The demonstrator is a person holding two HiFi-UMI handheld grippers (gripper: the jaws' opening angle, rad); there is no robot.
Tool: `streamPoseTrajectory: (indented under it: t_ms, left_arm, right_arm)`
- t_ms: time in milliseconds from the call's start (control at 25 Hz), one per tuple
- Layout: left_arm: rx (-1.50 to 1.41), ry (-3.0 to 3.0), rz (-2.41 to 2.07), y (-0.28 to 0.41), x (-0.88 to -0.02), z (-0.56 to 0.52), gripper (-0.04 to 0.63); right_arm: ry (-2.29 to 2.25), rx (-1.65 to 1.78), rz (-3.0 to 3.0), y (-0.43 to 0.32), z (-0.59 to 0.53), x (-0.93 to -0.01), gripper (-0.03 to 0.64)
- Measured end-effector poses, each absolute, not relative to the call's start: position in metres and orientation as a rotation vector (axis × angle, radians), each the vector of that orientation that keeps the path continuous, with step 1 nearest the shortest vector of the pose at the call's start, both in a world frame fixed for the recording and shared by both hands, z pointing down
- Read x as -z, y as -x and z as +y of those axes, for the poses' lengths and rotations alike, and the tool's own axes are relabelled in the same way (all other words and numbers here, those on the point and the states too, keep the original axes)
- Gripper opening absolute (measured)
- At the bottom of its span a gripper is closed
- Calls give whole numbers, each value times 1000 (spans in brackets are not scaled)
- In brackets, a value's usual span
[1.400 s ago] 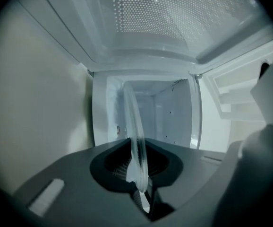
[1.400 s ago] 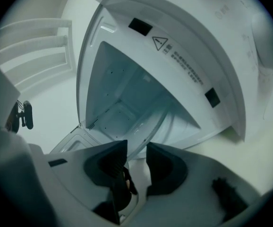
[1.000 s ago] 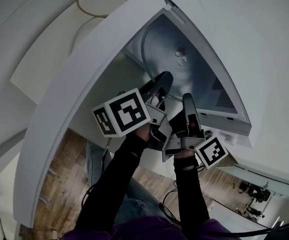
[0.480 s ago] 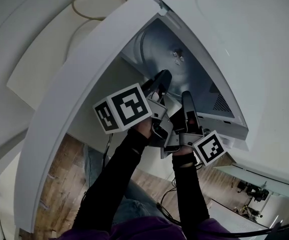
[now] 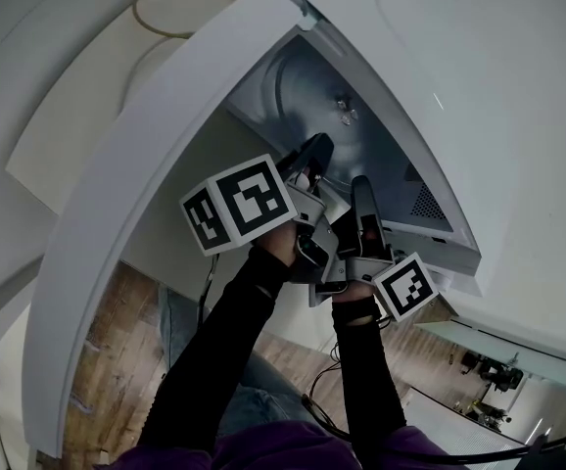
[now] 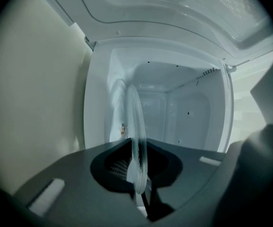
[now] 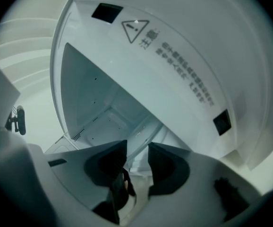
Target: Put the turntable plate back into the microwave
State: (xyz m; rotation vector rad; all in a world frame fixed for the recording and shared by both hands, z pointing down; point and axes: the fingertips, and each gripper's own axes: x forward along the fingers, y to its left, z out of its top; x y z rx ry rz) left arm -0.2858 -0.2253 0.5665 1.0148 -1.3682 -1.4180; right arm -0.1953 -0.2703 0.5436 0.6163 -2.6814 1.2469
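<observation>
Now: left hand-held gripper (image 6: 139, 171) clamped on rim of glass turntable plate (image 6: 135, 122), jaws just tightened. Plate reaches into cavity of open microwave (image 5: 420, 204). Right hand-held gripper (image 7: 137, 157) at cavity mouth, jaws apart, just widened. Plate edge possibly between them, hard to tell. Door (image 5: 136, 194) swung wide.

Long black sleeves (image 5: 226, 346) cover both arms, a purple top (image 5: 293, 450) shows at the near edge, and blue denim (image 5: 252, 399) lies between. The left gripper (image 5: 314, 151) and right gripper (image 5: 361, 190) are dark grey. Each carries a white cube with black square markers: the left cube (image 5: 239, 204) and the right cube (image 5: 405, 285).
</observation>
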Motion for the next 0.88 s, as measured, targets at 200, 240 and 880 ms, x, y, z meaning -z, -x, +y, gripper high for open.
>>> streamPoseTrajectory:
  t_ms: [200, 240, 880]
  left_arm:
    - [1396, -1018, -1385, 289, -565, -229, 40]
    - [1388, -1024, -1391, 289, -564, -230, 41]
    - [1358, -1017, -1376, 294, -564, -237, 34]
  right_arm:
    - [-657, -1231, -2632, 195, -272, -547, 142]
    - [-676, -1206, -2623, 195, -271, -546, 152]
    - [-477, -1481, -2553, 215, -243, -546, 104]
